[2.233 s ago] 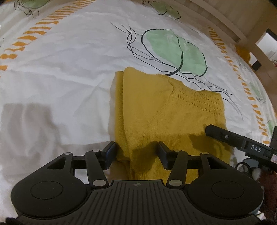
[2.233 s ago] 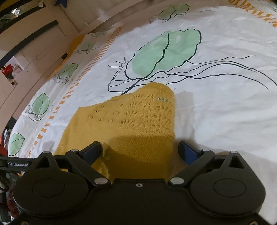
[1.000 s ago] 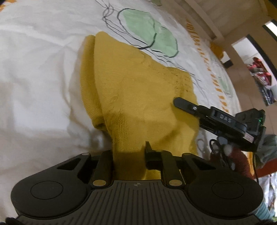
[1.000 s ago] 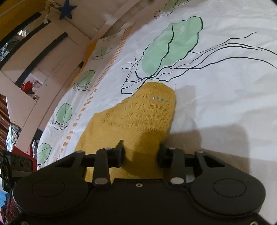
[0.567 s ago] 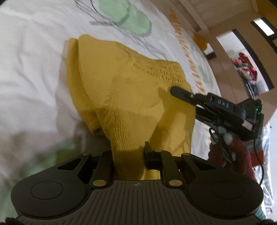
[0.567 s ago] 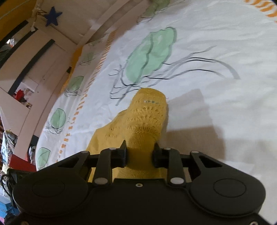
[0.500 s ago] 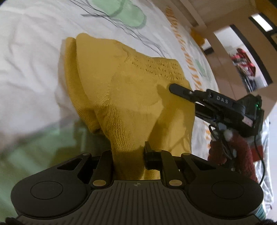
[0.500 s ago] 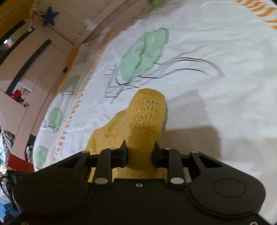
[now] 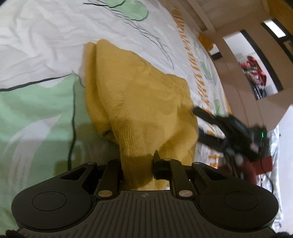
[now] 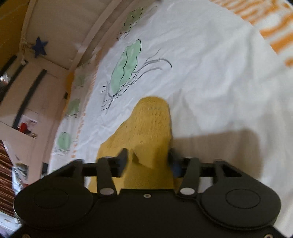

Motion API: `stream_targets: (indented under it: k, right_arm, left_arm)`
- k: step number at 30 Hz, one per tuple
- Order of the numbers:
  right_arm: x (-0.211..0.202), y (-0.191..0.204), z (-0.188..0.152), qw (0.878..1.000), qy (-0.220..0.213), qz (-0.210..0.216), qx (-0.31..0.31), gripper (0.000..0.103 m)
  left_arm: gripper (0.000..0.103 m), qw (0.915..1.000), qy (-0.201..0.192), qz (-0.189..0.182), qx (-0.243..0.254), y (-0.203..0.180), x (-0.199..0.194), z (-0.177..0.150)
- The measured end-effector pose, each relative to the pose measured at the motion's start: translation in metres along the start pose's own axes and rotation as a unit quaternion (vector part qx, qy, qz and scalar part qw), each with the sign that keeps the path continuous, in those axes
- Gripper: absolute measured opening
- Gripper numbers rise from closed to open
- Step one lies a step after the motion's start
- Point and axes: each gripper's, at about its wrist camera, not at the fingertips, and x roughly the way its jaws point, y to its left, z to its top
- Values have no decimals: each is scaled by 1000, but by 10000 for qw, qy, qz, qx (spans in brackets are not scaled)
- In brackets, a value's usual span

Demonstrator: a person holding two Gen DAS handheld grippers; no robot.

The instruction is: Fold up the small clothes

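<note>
Bedsheet (image 9: 45,45) fills most of both views: white, creased, printed with green leaf shapes outlined in black and an orange dashed border along the edge. Wooden bed frame (image 9: 205,16) runs behind it; a dark blue star (image 10: 39,48) hangs on the wall in my right view.

Yellow knit garment (image 9: 146,102) lies on the sheet, partly folded, with the near end pulled up off the surface toward my left tongs. A rolled double edge runs down its left side. The openwork lace band shows clearly from the right camera (image 10: 152,119).

My left gripper (image 9: 137,164) is clamped on the near edge of the garment; fabric is bunched tight between the two fingers and hangs over the body.

My right gripper (image 10: 147,161) has its fingers spread, one on either side of the knit. Cloth sits in the gap with a loose corner sticking up; the fingers don't look pressed into it. This view is blurred.

In the left view the right gripper (image 9: 205,124) shows at the garment's right edge, smeared by blur.
</note>
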Motion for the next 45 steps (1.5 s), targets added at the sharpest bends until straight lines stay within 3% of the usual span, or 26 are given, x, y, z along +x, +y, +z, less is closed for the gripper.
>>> stream_targets:
  k: [8,14,17,18,19,27,31,33,36,39,43,45]
  right_arm:
    - [-20,5,-51,9975,546,82,-449,68]
    - [-15,16,-71,9948,742,74,-691,66]
    - [-11,19,-74,9947,784,58,-667,50]
    - [-12,20,-76,9949,740,-9,-691,31]
    - [-13,22,-77,9949,681,-114,-736,24]
    - [-64,27,-68,9956,574,111,-727,22]
    - [-60,16,-70,9914,916,-439,-819,24]
    - [-54,14,-75,9866,1120,-761,-912,29]
    - [-59,16,-81,9848,1035,-963,-1006,32]
    - [-74,31,-77,9786,499,-1207,-1589,41]
    - [-73,63,-71,9624,-333,-1210,-2410,57]
    - [-62,76,-68,9519,-629,-1144,-2771,63]
  left_arm:
    - [16,9998,28,139,153,-8,5,-1]
    - [16,9995,10,218,207,-10,3,-5]
    - [16,9995,-18,231,197,-7,1,-7]
    - [16,9995,-22,240,197,-8,1,-7]
    - [16,9995,-24,247,205,-9,1,-7]
    - [16,9993,-216,252,187,-12,-21,-7]
    - [18,9954,-129,885,355,-5,-15,-23]
    - [20,9941,-204,974,426,-3,-17,-33]
    - [20,9918,-367,1094,554,-6,-28,-41]
    - [20,9789,-825,1517,1095,-23,-44,-44]
    - [21,9479,-1618,2055,1817,-50,-52,-38]
    - [23,9397,-1735,2169,1997,-58,-45,-33]
